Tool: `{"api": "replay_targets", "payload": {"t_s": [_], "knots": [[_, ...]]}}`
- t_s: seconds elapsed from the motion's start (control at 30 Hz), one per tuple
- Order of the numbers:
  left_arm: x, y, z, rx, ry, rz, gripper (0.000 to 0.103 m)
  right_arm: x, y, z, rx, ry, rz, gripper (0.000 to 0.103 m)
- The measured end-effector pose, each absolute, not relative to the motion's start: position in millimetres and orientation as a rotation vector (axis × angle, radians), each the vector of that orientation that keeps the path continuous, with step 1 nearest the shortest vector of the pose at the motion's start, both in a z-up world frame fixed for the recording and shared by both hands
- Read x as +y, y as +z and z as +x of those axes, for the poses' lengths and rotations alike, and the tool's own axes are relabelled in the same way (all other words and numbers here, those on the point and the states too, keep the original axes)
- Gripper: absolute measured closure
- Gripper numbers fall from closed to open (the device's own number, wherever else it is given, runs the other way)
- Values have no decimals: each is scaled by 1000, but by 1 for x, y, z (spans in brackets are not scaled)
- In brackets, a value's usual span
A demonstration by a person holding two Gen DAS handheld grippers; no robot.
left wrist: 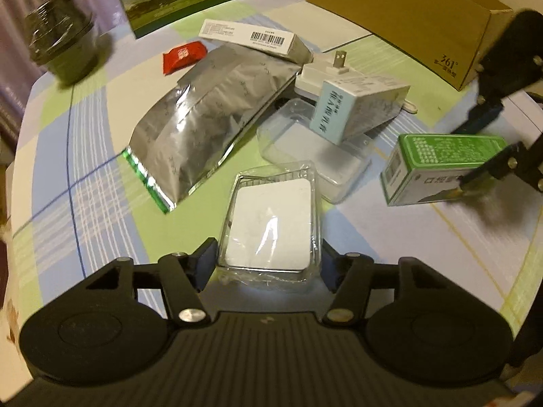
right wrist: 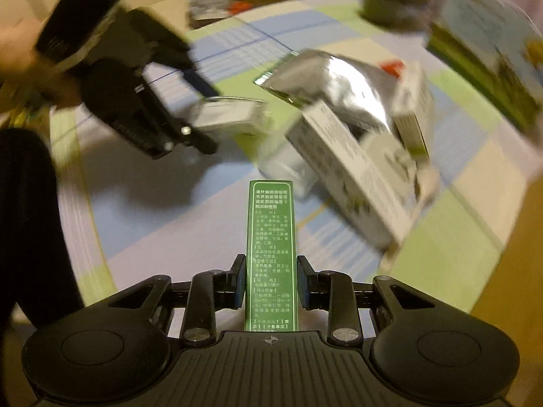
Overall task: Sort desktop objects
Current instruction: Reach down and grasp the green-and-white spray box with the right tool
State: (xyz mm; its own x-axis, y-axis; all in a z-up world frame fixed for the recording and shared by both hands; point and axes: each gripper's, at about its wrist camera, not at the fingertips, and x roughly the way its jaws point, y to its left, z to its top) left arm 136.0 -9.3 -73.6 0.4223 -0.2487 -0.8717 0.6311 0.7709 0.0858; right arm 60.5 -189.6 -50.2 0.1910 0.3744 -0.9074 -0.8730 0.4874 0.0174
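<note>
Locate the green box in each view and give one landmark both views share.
Left wrist: green box at the right edge, between the right gripper's fingers.
Right wrist: green box bottom centre, running up between the fingers.
Shared landmark: silver foil bag, upper right of centre in the right wrist view.

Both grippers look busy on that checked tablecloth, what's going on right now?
A person is sorting clutter with two handheld grippers. The left gripper straddles a clear plastic tray with a white insert, its pads at the sides. The right gripper is shut on a narrow green box. A silver foil bag, a white plug adapter and other small boxes lie unsorted on the tablecloth.
</note>
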Motion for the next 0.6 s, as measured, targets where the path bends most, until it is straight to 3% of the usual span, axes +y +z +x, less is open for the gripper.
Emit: {"api": "replay_targets", "payload": {"t_s": [0.3, 0.37, 0.43, 0.5, 0.53, 0.6], "knots": [[-16, -70, 77, 1022, -423, 254, 46, -217, -46, 30, 1053, 621, -287, 76], [-22, -70, 62, 983, -398, 237, 41, -222, -47, 19, 1009, 604, -272, 76], [-25, -69, 51, 941, -383, 200, 26, -224, -51, 8, 957, 602, -276, 75], [-27, -67, 39, 891, -368, 182, 24, -230, -55, 0, 924, 597, -258, 69], [-27, -67, 34, 866, -367, 180, 22, -232, -58, -4, 907, 587, -256, 60], [-29, -67, 29, 841, -359, 174, 20, -238, -63, -9, 889, 573, -237, 57]]}}
